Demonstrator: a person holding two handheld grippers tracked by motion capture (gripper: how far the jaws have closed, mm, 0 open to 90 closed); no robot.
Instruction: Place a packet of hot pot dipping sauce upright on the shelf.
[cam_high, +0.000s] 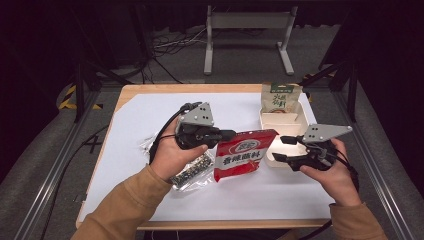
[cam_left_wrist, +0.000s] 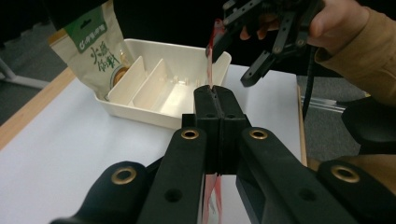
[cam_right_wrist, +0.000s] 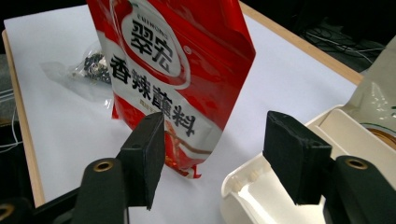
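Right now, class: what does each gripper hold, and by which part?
The left gripper grips the red pouch by its top left edge. The right gripper is open, holding nothing.

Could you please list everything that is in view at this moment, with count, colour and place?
Red pouch: one, red and white, held up over the table's middle.
Divided tray: one, cream, right of the sheet.
Green-labelled pouch: one, tan and green, standing in the tray's far compartment.
Clear bag: one, transparent with dark contents, lying under the left hand.
Table: one, wooden, covered by a white sheet.
Left tongs: black, shut on the red pouch's edge.
Right tongs: black, open, beside the pouch.
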